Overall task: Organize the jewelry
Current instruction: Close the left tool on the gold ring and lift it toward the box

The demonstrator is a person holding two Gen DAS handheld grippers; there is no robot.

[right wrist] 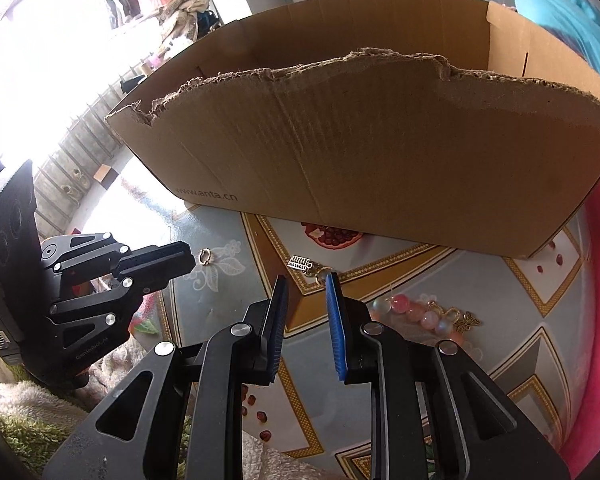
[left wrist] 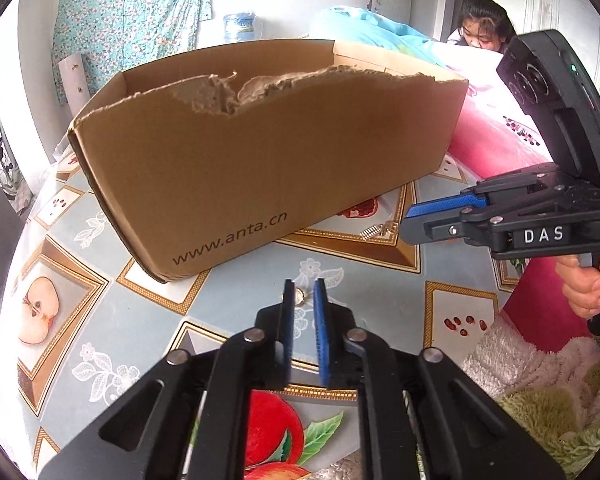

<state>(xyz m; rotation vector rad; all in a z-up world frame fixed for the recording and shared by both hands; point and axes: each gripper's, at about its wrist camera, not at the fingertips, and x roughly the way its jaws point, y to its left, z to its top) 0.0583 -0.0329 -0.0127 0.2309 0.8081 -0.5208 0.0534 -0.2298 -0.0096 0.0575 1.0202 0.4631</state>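
A torn-topped cardboard box marked www.anta.cn stands on the patterned tablecloth; it also fills the right wrist view. My left gripper is open a little, its tips either side of a small gold ring on the cloth, not touching it; the ring also shows in the right wrist view. My right gripper is open and empty, just short of a small silver comb-shaped charm with a gold clasp. A pink bead bracelet with a gold butterfly charm lies right of it.
A pink cushion and fluffy blankets border the table on the right. A person sits behind the bedding. The right gripper shows side-on in the left wrist view, the left gripper side-on in the right wrist view.
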